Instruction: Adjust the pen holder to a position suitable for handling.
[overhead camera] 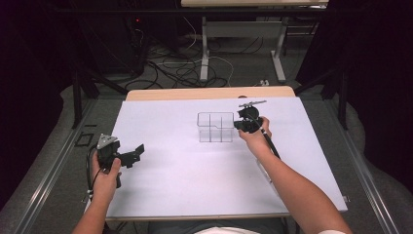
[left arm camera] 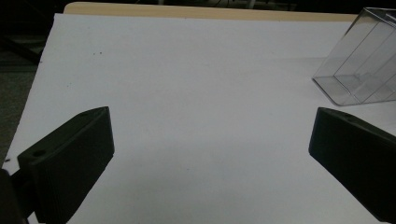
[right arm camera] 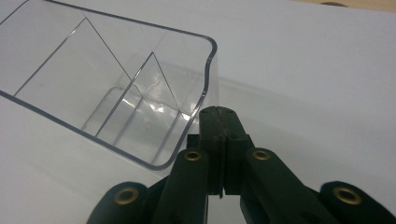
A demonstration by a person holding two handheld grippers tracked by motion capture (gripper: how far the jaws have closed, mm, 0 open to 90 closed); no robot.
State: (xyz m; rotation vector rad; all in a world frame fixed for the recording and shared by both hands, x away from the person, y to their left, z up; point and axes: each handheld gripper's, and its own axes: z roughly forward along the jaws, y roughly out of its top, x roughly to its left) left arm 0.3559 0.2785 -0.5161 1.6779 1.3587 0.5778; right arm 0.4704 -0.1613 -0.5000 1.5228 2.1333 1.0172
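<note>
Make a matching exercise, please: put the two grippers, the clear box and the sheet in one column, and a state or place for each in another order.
1 left gripper
2 right gripper
3 clear box
4 white sheet

a covers the table
b jaws shut, tips at the box's right wall
c jaws wide apart, nothing between them
d stands mid-table, divided inside, empty

Pairs: 1-c, 2-b, 3-d, 4-a

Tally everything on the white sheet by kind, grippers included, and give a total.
Clear plastic divided organizer: 1
Black two-jaw grippers: 2, the left gripper with jaws wide apart over bare sheet, the right gripper with jaws shut, at the organizer's right end
White sheet covering the table: 1
Total: 4
</note>
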